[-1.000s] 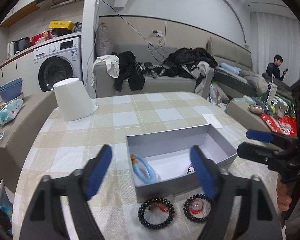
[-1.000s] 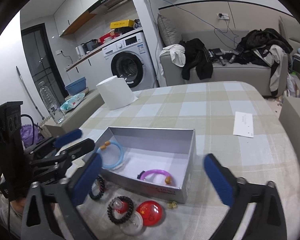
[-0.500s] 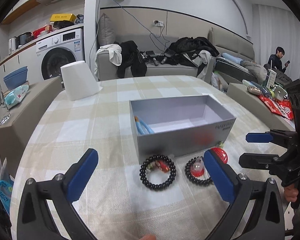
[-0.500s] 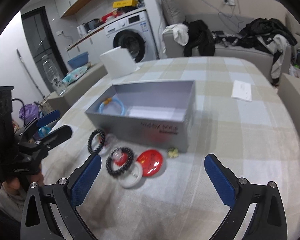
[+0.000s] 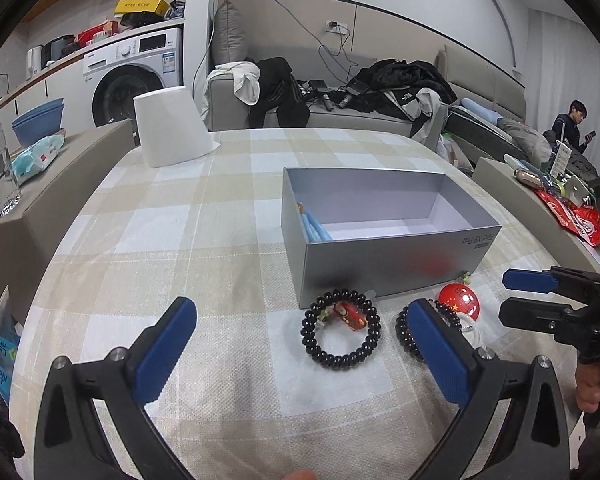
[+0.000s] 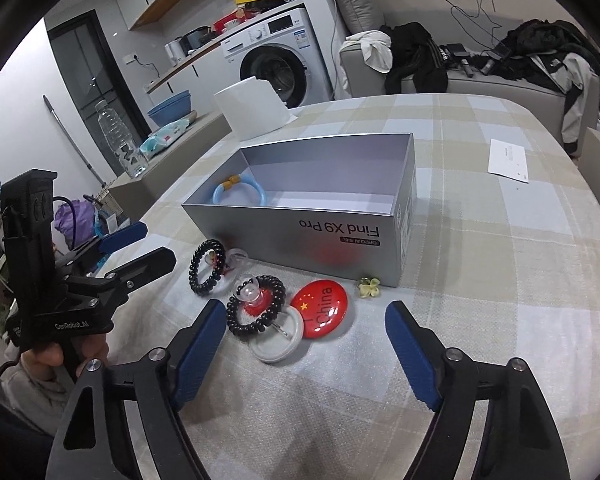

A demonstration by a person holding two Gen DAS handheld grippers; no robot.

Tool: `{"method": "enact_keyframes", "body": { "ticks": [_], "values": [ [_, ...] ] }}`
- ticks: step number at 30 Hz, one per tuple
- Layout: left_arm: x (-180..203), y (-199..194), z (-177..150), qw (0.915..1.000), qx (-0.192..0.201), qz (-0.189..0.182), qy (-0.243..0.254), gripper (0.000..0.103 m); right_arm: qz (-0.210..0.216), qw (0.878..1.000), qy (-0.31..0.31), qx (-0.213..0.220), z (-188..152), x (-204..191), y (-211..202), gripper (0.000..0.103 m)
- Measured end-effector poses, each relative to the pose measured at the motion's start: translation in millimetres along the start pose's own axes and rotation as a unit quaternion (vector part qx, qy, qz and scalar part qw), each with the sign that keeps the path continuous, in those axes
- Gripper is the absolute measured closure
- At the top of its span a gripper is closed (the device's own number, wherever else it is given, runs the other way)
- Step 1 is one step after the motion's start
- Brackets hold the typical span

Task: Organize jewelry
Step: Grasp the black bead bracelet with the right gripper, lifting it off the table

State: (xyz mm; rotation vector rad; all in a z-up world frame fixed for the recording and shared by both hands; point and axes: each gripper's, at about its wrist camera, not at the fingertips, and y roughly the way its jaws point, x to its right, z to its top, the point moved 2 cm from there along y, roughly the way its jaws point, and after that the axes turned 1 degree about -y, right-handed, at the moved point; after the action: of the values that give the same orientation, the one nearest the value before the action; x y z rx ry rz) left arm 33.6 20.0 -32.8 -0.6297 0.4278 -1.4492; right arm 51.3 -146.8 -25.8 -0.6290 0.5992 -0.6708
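Holding blue bangle (image 6: 239,193): silver box (image 6: 332,240).

Box wall (image 5: 388,264) hiding most of the blue bracelet (image 5: 314,228); second black bead bracelet (image 5: 446,320) partly behind a tong finger.

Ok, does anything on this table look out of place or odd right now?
The loose pieces do: two black bead bracelets, a red China badge, a white disc and a small yellow flower clip lie on the tablecloth outside the silver box. The box lettering reads upside down from the right wrist view. Nothing looks spilled or broken.
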Motion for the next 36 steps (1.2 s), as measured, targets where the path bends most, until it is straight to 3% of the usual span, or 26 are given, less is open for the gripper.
{"method": "enact_keyframes", "body": {
  "ticks": [8, 16, 24, 32, 36],
  "values": [
    [16.0, 13.4, -8.1, 0.9977, -0.059, -0.014, 0.032, 0.001, -0.008, 1.0, 0.008, -0.002, -0.9, 3.5, 3.1, 0.022],
    [13.0, 25.7, -10.0, 0.9944, -0.1, -0.025, 0.02, 0.012, -0.017, 1.0, 0.012, -0.018, -1.1, 6.6, 11.5, 0.046],
    [14.6, 27.3, -13.2, 0.9924, -0.116, -0.032, 0.024, 0.012, 0.012, 1.0, -0.009, -0.017, -1.2, -8.1, 8.4, 0.048],
    [16.3, 29.1, -11.3, 0.9915, -0.122, -0.034, 0.032, 0.013, 0.043, 0.999, -0.015, -0.023, 2.4, -19.7, 16.9, 0.058],
    [13.2, 28.7, -10.8, 0.9917, -0.121, -0.034, 0.028, 0.013, 0.041, 0.999, -0.004, -0.036, 6.2, -19.4, 30.5, 0.076]
  ]
}}
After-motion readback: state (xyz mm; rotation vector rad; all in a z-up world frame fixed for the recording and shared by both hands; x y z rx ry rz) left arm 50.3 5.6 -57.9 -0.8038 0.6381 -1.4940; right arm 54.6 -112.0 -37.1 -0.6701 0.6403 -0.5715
